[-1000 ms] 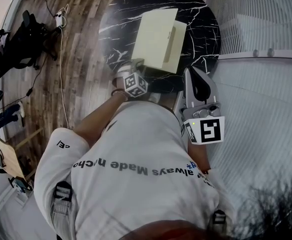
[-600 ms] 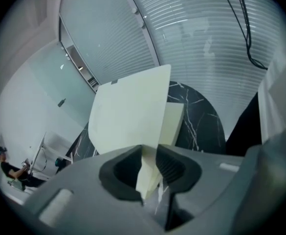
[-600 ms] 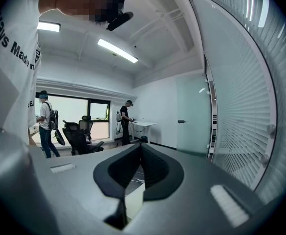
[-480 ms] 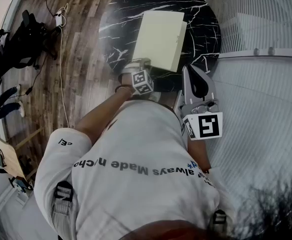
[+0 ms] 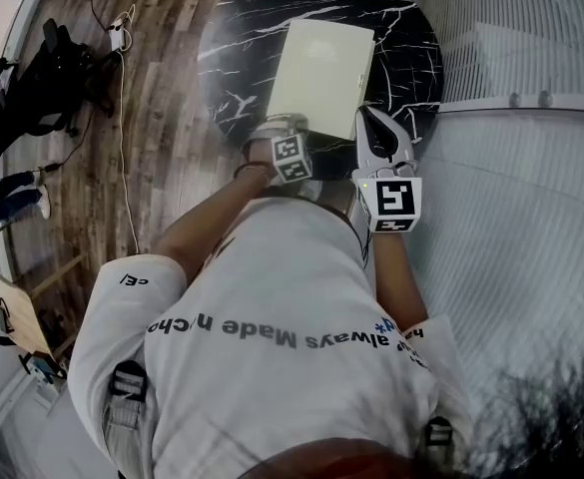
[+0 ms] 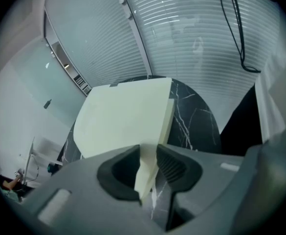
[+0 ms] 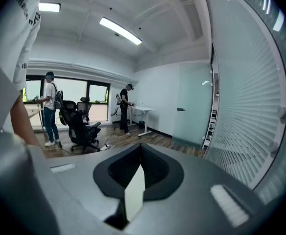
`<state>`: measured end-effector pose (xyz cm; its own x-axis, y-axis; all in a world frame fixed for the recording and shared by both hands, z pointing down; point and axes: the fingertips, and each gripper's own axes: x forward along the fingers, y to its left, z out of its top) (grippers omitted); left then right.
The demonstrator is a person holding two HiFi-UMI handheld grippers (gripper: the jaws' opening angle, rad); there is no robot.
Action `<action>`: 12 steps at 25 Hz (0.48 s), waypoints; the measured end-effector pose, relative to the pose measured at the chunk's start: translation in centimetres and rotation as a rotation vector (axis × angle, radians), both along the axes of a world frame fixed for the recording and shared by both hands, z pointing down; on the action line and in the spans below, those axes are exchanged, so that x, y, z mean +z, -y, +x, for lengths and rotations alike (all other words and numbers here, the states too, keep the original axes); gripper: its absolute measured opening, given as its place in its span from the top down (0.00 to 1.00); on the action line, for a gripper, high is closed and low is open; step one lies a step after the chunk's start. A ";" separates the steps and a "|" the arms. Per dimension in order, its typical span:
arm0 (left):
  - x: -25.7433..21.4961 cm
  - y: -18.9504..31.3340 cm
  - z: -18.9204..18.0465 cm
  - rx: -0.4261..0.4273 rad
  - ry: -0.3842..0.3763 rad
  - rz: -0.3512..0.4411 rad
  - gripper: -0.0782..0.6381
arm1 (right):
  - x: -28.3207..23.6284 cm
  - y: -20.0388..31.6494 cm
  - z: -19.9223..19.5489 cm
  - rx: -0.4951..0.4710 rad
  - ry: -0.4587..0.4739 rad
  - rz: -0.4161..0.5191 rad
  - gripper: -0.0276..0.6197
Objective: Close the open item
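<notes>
A pale yellow flat box lies shut on the round black marble table. My left gripper is at the box's near left edge. In the left gripper view the box fills the space ahead; its jaws are opening, a pale strip of the box's edge stands between them, and a gap shows beside the right pad. My right gripper hovers at the table's near right rim beside the box. It is shut, its tips meeting, and touches nothing.
White slatted blinds run along the right. A wood floor with a cable and power strip lies left, past it an office chair. People and chairs stand far off in the right gripper view.
The box's lid stood raised a second ago and now lies flat. My left gripper moved right along the near edge. My right gripper rose from beside the body to the table's rim.
</notes>
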<state>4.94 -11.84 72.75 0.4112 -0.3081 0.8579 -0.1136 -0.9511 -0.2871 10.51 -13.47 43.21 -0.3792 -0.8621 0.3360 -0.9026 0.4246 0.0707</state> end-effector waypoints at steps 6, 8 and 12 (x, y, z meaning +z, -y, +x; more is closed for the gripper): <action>1.1 -0.3 0.3 0.028 0.014 -0.024 0.75 | 7.8 3.6 0.0 -0.006 -0.109 -0.108 0.95; 1.2 -0.3 0.4 0.034 0.017 -0.028 0.75 | 10.9 4.7 -0.2 -0.014 -0.138 -0.156 0.96; 1.4 -0.3 0.7 0.043 0.022 -0.034 0.75 | 17.0 6.8 -0.6 -0.029 -0.193 -0.256 0.95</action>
